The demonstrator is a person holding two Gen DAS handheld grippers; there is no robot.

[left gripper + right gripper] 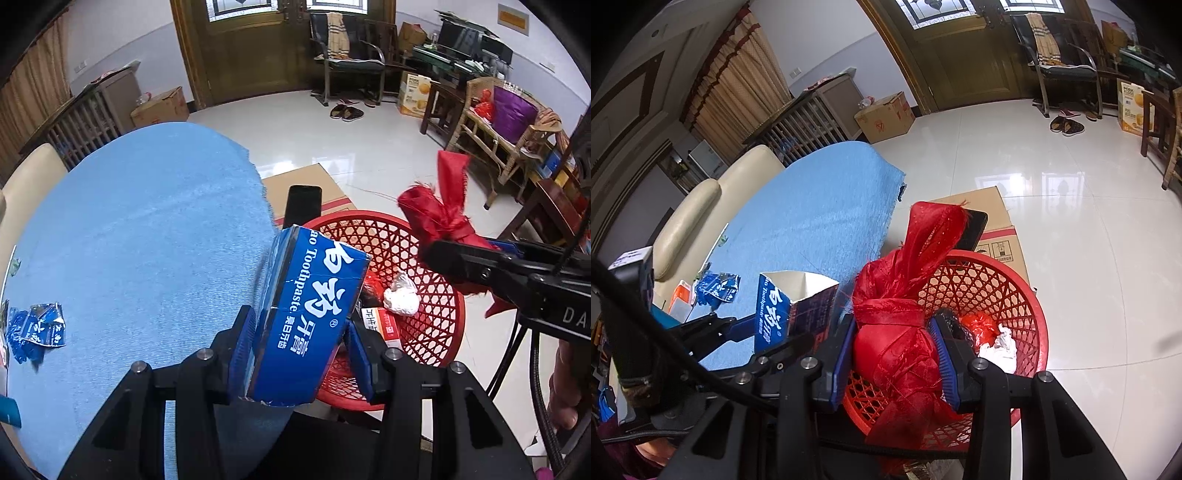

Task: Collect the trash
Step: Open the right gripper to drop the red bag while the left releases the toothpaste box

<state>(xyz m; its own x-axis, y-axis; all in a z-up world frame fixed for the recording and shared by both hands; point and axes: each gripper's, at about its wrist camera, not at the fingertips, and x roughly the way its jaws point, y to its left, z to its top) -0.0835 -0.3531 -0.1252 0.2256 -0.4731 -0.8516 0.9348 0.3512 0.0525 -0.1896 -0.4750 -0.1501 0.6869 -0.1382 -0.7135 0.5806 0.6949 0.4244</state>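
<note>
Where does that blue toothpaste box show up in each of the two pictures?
Left wrist view: the toothpaste box sits bottom centre, clamped in the left tongs.
Right wrist view: it appears lower left, open end up.
Shared landmark: the red basket just right of it.

Glossy white tile floor (pixel 1071 206), wooden door (pixel 255 48), cream sofa (pixel 701 218)

Glossy printed card: blue box (pixel 306 314), open end showing matt white inside. Sheer, frayed, shiny fabric: red ribbon (pixel 905 317). Moulded lattice plastic, slightly glossy: red basket (pixel 424 332). Matt woven cloth with a ragged far edge: blue cover (pixel 147 229). Crumpled white paper (pixel 400 299). Polished, reflective tile: floor (pixel 1089 229).
</note>
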